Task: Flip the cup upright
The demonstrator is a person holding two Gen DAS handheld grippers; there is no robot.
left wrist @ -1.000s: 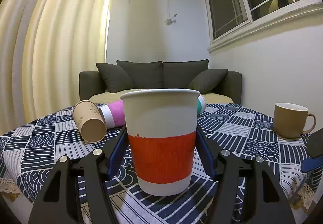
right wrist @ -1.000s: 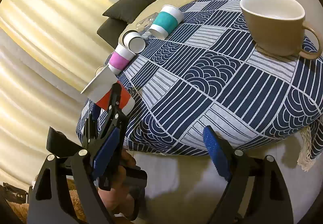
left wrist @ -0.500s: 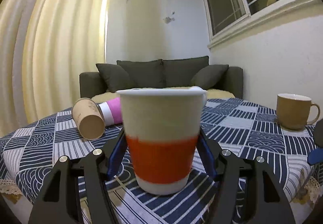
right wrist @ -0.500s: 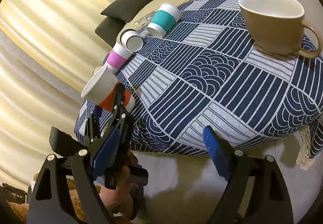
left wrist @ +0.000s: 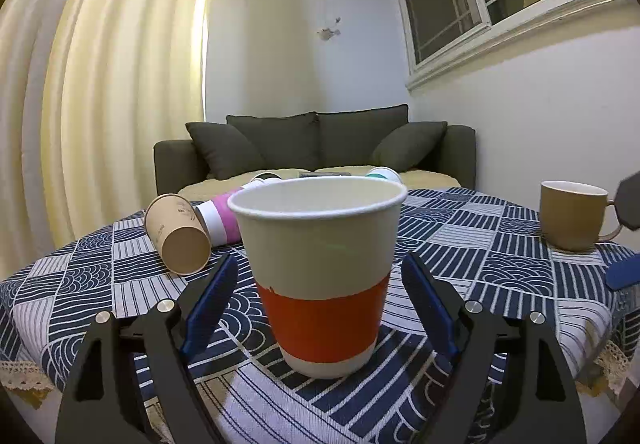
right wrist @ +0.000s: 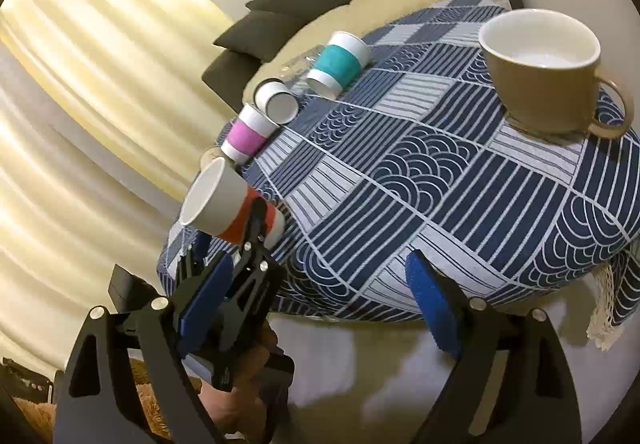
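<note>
A white paper cup with a red band (left wrist: pixel 322 268) stands upright on the patterned tablecloth (left wrist: pixel 500 264), between the fingers of my left gripper (left wrist: pixel 318 296). The blue pads stand clear of its sides, so the left gripper is open. The cup also shows in the right wrist view (right wrist: pixel 224 204), with the left gripper (right wrist: pixel 240 240) around it. My right gripper (right wrist: pixel 312 304) is open and empty, off the table's near edge.
A brown paper cup (left wrist: pixel 176 234), a pink-banded cup (left wrist: pixel 220 220), a white cup (right wrist: pixel 276 102) and a teal-banded cup (right wrist: pixel 338 62) lie on their sides. A tan mug (right wrist: pixel 540 68) stands upright at the right. A dark sofa (left wrist: pixel 316 148) is behind the table.
My left gripper has opened and let go of the red-banded cup, which now stands on the cloth. The right gripper has stayed open.
</note>
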